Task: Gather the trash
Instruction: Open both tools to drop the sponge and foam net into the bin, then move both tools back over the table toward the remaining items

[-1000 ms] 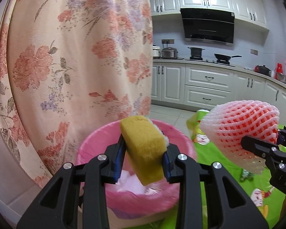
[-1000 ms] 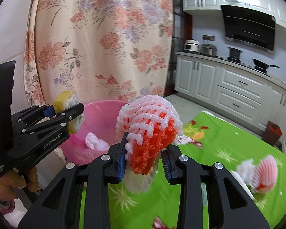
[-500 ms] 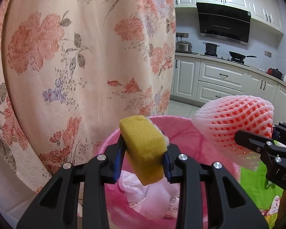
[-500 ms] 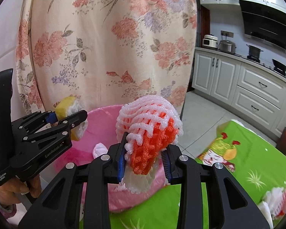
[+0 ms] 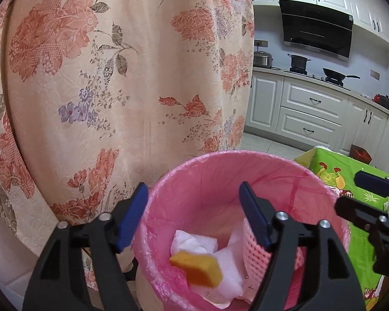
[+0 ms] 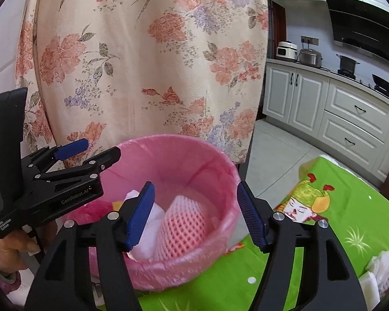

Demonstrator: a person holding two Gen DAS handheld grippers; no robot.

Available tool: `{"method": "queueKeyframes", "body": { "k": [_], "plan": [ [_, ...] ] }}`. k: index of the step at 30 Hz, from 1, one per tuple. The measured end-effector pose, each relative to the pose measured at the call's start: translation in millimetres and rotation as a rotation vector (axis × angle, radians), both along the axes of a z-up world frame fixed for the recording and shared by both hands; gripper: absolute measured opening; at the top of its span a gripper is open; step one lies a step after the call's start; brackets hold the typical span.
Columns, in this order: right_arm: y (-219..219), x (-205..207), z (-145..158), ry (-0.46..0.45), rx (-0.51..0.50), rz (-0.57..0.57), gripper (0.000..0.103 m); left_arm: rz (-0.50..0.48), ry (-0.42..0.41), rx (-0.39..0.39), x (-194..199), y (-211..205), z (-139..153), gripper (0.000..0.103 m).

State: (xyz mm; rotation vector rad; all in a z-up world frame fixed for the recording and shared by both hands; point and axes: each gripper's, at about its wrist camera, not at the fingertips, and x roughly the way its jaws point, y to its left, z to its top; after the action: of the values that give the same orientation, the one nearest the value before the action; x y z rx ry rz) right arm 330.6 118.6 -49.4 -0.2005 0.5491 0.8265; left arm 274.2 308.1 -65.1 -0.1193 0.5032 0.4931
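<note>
Both jaws have just been opening, nothing left between them: left gripper (image 5: 193, 217) released the sponge (image 5: 197, 268), right gripper (image 6: 195, 213) released the foam net (image 6: 181, 229). Both pieces now in the pink bin (image 6: 228, 178), among white wrapping. More foam litter remains on the green tablecloth (image 6: 350, 207); collection judged unfinished.

The left hand-held gripper (image 5: 194, 215), black with blue pads, fills the lower frame, jaws just sprung apart, nothing between them. The right hand-held gripper (image 6: 195, 213) likewise stands wide, empty. A hand (image 6: 9, 250) grips the left handle at lower left.
</note>
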Motion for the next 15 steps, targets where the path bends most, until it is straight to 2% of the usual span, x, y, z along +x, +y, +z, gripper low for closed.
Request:
{"method": "queueKeyframes", "body": {
  "k": [3,8,11,15],
  "plan": [
    [-13.8,-3.8,1.3,-0.008,0.004,-0.020,0.063,0.015,-0.010,0.012,-4.0,-5.6,2.8,0.087],
    [-39.8,-10.8,2.1,-0.022,0.002,-0.061,0.063,0.037,-0.025,0.013,-9.7,-19.0,7.3,0.097],
    [-59.1,-15.3,0.5,-0.017,0.003,-0.094,0.064,0.028,-0.031,-0.015,-13.2,-29.8,7.4,0.098],
    [-88.2,-22.1,-1.5,-0.013,0.008,-0.142,0.065,0.000,-0.045,-0.009,-20.6,-56.4,9.7,0.098]
  ]
}}
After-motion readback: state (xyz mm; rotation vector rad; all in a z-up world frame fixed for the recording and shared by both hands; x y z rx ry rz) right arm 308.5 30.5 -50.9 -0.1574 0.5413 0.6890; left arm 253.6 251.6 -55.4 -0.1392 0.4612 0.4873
